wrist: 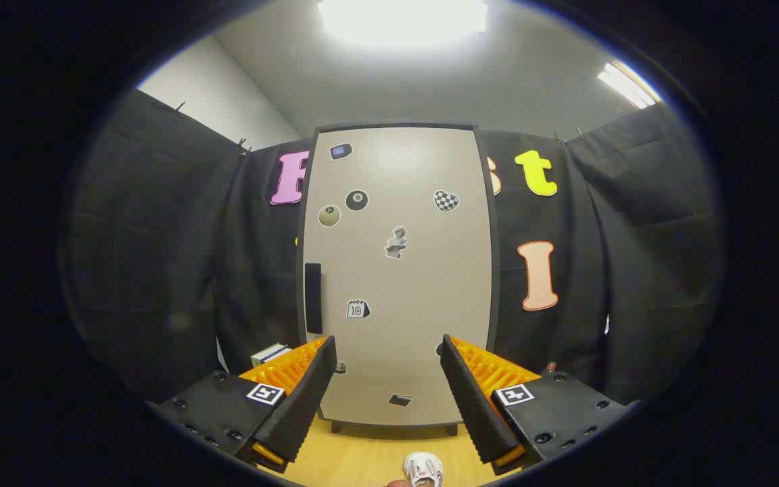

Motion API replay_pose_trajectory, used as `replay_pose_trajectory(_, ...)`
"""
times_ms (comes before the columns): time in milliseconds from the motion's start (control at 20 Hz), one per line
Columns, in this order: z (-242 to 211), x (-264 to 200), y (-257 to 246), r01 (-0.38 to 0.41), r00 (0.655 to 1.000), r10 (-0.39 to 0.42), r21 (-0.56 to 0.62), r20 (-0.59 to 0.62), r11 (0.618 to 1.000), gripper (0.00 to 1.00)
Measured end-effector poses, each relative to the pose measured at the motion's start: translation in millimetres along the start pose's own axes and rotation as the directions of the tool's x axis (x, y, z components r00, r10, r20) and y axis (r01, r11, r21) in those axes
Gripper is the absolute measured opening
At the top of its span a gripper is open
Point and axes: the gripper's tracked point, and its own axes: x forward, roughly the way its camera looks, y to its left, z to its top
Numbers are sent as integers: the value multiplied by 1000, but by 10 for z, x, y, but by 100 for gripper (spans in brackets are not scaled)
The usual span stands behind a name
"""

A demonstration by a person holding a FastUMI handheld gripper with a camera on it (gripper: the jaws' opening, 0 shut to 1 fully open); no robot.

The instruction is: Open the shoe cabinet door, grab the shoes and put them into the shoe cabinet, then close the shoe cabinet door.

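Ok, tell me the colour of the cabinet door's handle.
Black, on the pale beige door; the handle shows best in the gripper view.

The shoe cabinet [396, 270] is set upright at the centre of the frame, against the booth wall [159, 257], its door closed and a handle [313, 298] placed on the door's left edge. The gripper [387, 355] is held at lower centre with its fingers spread apart, the door seen between them. A shoe [423, 469] is seen on the floor [362, 456] at bottom centre, before the cabinet. Some books [270, 354] are stacked left of the cabinet's base.
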Motion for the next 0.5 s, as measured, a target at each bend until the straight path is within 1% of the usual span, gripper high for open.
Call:
replay_pose_trajectory(350, -19, -48, 19, -13, 1000, 13, -14, 2, 1000, 97)
replay_pose_trajectory(500, -95, -66, 35, -29, 999, 29, 6, -21, 1000, 97)
